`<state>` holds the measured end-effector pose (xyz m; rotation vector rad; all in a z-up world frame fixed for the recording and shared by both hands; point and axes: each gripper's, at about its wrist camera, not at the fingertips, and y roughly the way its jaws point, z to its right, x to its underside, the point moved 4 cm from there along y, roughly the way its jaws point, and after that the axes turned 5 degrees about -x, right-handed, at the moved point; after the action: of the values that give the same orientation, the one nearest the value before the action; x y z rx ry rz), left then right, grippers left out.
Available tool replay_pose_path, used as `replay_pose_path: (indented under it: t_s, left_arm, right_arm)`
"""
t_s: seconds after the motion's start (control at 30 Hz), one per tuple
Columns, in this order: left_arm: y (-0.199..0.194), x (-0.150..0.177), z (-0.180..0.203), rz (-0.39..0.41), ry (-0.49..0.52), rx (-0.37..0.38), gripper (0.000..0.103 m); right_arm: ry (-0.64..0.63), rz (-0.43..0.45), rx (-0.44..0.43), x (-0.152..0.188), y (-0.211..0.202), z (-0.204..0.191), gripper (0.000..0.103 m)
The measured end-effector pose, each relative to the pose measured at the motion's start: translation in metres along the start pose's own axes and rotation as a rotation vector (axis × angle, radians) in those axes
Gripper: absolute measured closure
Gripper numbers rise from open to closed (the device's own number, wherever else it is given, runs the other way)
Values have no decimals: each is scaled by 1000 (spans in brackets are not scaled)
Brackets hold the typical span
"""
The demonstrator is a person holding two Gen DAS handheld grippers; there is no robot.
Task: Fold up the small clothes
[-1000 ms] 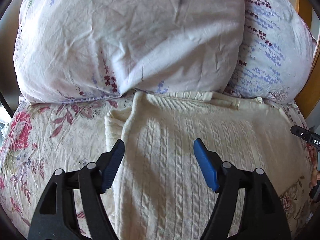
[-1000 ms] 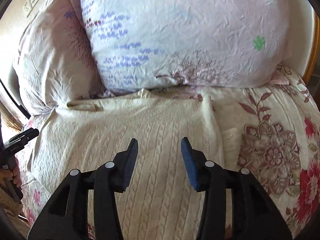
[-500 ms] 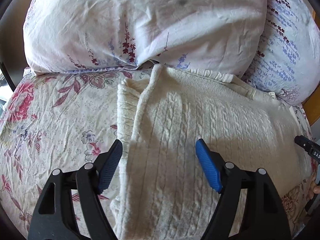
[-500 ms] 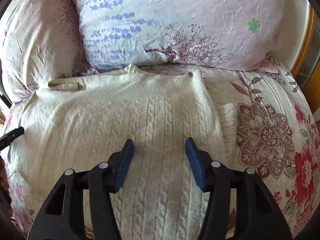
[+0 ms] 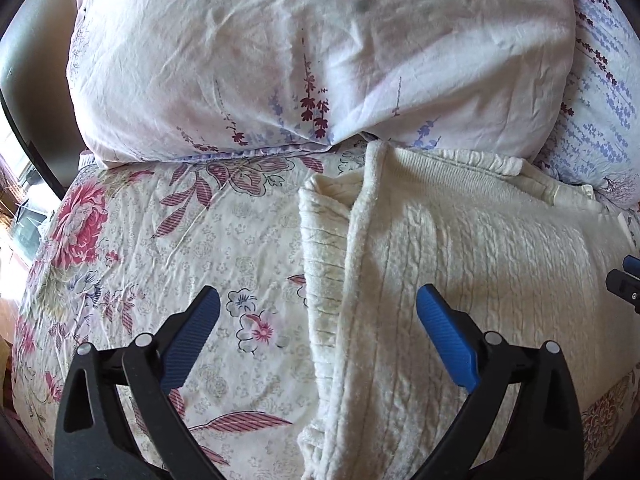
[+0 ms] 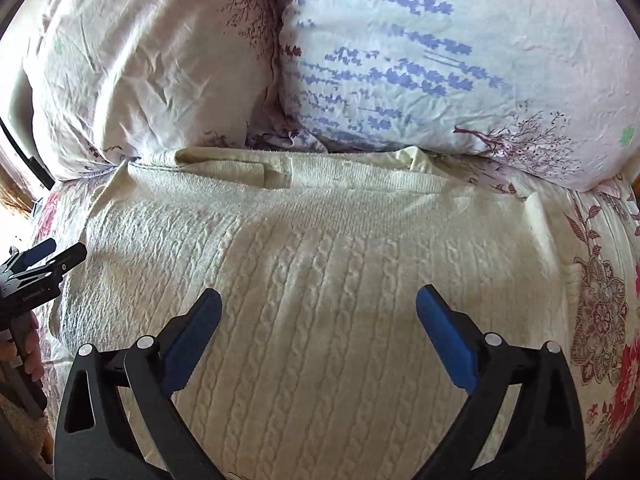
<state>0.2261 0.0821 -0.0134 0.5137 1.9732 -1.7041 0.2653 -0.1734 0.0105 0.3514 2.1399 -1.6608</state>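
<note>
our left gripper [image 5: 318,332] is opening wide, nothing between its blue pads, now straddling the sweater's [image 5: 460,264] folded left edge with one pad over bare bedspread [image 5: 200,248] — a second ago both pads stood over knit. our right gripper [image 6: 320,332] is also opening, empty, above the middle of the cable-knit body, having shifted across it from the side edge. the cream sweater lies flat on the floral bedspread, its far edge against the two pillows [image 5: 320,48]. we judge the last fold has been let go — next we need fresh grips for another fold.
</note>
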Motion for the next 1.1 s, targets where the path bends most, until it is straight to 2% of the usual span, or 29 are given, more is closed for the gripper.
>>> replay_pose_path:
  t_s: [0.13,0.23,0.37,0.7,0.73,0.77,0.87,0.93,0.97,1.0,1.1]
  left_arm:
    - [9,1,1,-20,-4,4,2]
    - [17,1,-3,-45,-32,39,2]
    - [29,4,-10,-92,-98,108,2]
    - [42,-14,-19,-93,-105,184,4]
    - [43,-17,-20,-87,-106,193,10]
    - [41,-24,-18,-84,-108,222,24]
    - [38,-37,-11,-87,-121,279,48]
    - [38,-41,-7,-104,-146,343,67]
    - [39,-43,-6,-112,-167,375,80]
    - [39,-45,-6,-120,-192,417,85]
    - [33,-48,-7,-109,-242,472,86]
  right_arm:
    - [22,-87,61,4,18,1,1]
    - [28,-68,56,8,20,3,1]
    - [1,-60,105,12,24,0,1]
    - [-8,-16,119,17,22,-1,1]
    - [-9,-13,119,17,22,0,1]
    - [-10,-11,120,18,20,0,1]
    - [-9,-1,121,21,19,0,1]
    - [-11,7,121,24,18,-1,1]
    - [-10,8,121,25,18,-1,1]
    - [-10,7,120,25,17,-1,1]
    - [-13,8,119,28,16,-2,1]
